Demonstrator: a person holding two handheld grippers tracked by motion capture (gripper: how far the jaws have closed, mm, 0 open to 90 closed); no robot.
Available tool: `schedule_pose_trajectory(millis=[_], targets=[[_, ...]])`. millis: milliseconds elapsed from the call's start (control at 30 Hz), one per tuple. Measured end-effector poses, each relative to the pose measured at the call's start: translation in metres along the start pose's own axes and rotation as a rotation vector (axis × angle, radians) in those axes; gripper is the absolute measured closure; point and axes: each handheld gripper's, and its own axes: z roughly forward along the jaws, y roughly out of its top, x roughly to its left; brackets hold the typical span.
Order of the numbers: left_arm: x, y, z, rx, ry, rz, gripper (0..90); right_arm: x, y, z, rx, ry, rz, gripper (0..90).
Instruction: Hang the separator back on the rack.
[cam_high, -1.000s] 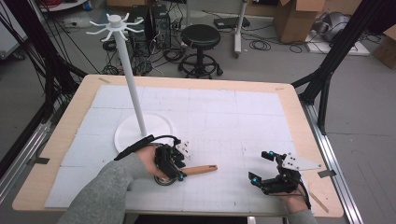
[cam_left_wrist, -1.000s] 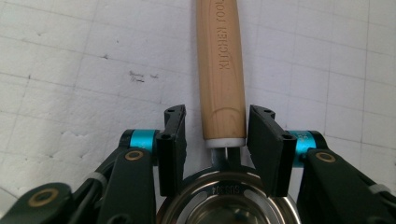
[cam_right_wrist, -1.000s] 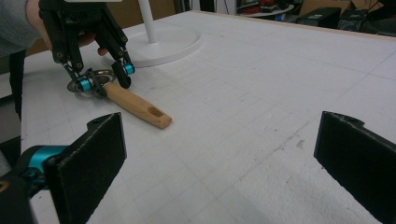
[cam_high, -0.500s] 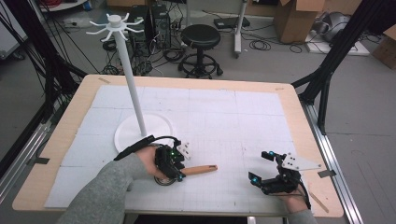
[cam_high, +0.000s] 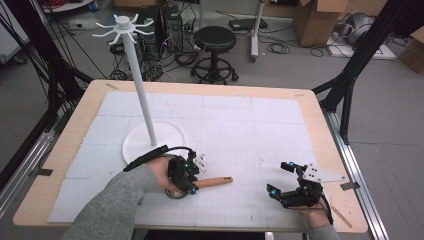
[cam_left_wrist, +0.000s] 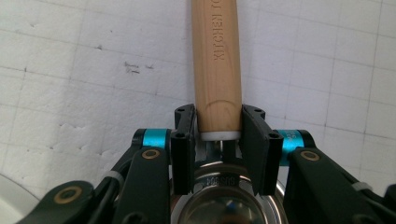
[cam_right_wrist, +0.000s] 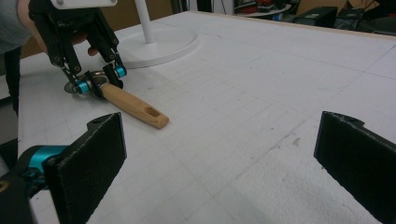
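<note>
Left tongs closing on wooden handle — stamped "KITCHEN".

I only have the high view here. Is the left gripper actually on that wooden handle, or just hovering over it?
Observer: It is on it. In the left gripper view, the left gripper has just been closing its jaws, and they sit against both sides of the wooden handle, right by its white collar.
Operator: What is at the end hidden under the hand?
Observer: A round, shiny metal head shows below the jaws. I cannot tell what kind of tool it is.
Operator: And the right gripper?
Observer: In the right gripper view, the right gripper has its jaws wide open with nothing between them.
</note>
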Motion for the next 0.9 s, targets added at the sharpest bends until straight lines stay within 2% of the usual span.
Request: schedule_pose_trajectory(millis=[700,900], targets=[[-0.0017,0.0007,0.0003,0.008,0.004,0.003,68.7,-0.0001,-0.0004,0.0001,0.005,0.000,0.000,1.4],[-0.0047,0.0019,0.0005,0.016,0.024,0.018,69.2,0.0004,-0.0003,0.0007,0.007,0.001,-0.002,1.4]])
